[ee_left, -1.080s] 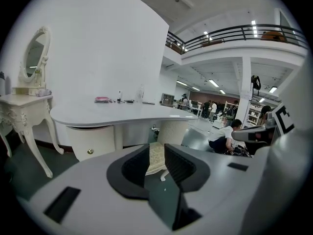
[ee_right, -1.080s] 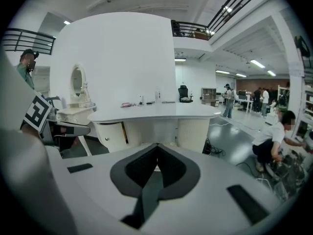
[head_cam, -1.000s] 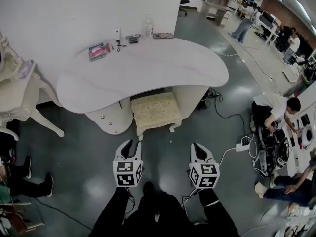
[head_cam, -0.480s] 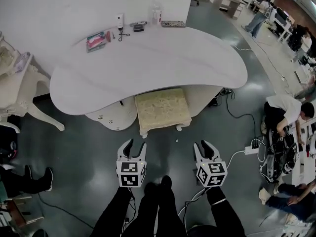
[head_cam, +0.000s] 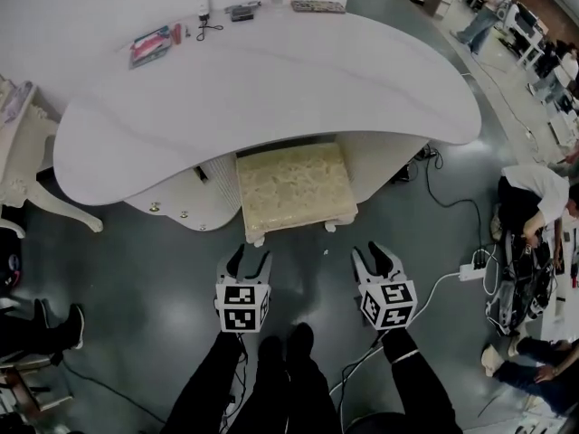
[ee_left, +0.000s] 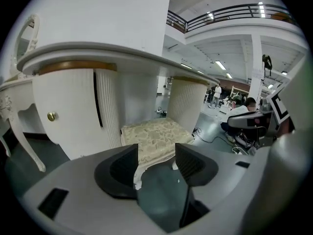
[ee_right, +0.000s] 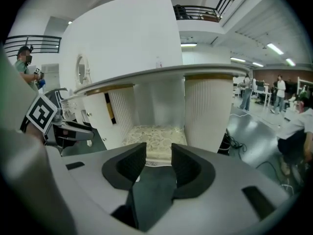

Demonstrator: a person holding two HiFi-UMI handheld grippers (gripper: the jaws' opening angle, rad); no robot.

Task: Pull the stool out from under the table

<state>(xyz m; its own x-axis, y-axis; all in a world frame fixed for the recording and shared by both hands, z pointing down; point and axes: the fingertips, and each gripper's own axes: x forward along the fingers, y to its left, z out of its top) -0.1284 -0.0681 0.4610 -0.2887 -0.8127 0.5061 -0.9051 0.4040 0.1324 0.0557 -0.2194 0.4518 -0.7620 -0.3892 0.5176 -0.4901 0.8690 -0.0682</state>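
Now nearer stool (head_cam: 294, 186), left gripper (head_cam: 251, 258), right gripper (head_cam: 370, 253), jaws just opened, empty

Head view looks steeply down, white kidney-shaped table (head_cam: 271, 80) at 12 o'clock. Both gripper views, low and near, share cream patterned stool (ee_left: 154, 133) (ee_right: 154, 133).

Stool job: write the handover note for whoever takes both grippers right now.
Left gripper: open, its jaws have just been opening, nothing between them, short of the stool.
Right gripper: open, its jaws have just been opening, empty, also short of the stool.
Stool: in the recess under the table, front edge facing both grippers, untouched.
Done: grippers set in front of it.
To do: reach in, grip the stool's front, pull it clear of the table.
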